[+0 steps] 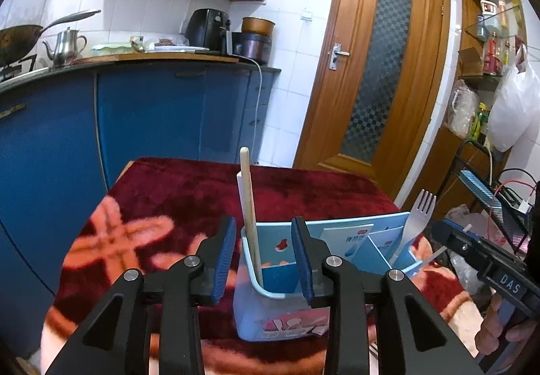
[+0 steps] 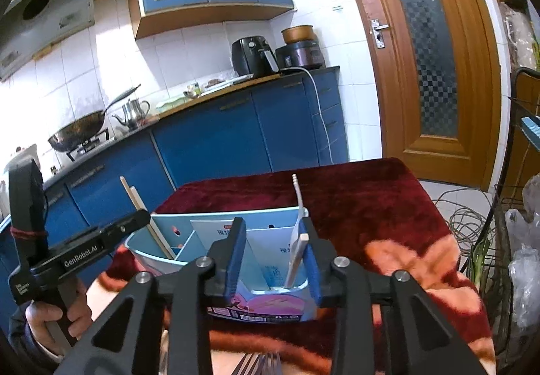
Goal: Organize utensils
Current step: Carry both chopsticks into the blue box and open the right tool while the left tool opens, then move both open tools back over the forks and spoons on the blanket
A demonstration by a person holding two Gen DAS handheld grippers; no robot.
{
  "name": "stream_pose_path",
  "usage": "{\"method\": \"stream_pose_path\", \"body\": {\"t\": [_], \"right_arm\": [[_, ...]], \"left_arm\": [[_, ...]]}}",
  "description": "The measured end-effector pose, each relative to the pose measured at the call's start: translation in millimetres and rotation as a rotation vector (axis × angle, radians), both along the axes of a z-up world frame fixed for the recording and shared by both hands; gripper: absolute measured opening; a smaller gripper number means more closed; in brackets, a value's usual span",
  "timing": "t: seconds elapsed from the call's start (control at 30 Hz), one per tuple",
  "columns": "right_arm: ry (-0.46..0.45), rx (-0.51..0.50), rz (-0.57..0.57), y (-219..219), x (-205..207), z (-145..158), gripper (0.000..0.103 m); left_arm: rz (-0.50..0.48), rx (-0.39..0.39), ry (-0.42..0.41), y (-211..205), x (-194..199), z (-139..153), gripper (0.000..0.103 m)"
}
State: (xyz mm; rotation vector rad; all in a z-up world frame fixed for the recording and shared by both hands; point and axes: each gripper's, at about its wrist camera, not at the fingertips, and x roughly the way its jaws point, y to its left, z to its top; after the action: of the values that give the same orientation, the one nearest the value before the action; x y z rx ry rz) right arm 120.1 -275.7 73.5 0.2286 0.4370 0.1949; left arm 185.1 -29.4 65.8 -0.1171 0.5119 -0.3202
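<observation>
Sorting step underway: L gripper (image 1: 263,257) fingers wide open, empty, around the holder (image 1: 280,314) corner w/ chopsticks (image 1: 249,206) upright inside, R gripper (image 2: 273,260) also open, fork (image 2: 297,233) standing between its fingers in holder's end slot—next prob. fetch remaining forks (image 2: 260,365) off desk (image 2: 371,206).

Light-blue divided caddy (image 1: 351,240) on red cloth; wooden chopsticks (image 1: 249,203) upright left compartment, fork (image 1: 416,220) upright right compartment.

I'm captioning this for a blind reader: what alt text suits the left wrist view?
The open left gripper hovers at a light blue utensil holder on a red blanket; chopsticks and a fork stand inside.
</observation>
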Motion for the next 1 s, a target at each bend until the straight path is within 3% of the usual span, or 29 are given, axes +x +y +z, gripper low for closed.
{"method": "stream_pose_path", "body": {"t": [0.33,0.67,1.0], "right_arm": [[-0.011,0.051,-0.013,-13,-35,9,0.052],[0.109,-0.002,-0.021,-9,-62,-13,0.066],[0.237,-0.048,-0.008,-7,-80,-44,0.075]], "left_arm": [[-0.006,0.008,0.015,6,-32,11,0.043],[0.016,0.093,0.118,9,-65,6,0.054],[0.0,0.14,0.236,6,-91,-20,0.057]]}}
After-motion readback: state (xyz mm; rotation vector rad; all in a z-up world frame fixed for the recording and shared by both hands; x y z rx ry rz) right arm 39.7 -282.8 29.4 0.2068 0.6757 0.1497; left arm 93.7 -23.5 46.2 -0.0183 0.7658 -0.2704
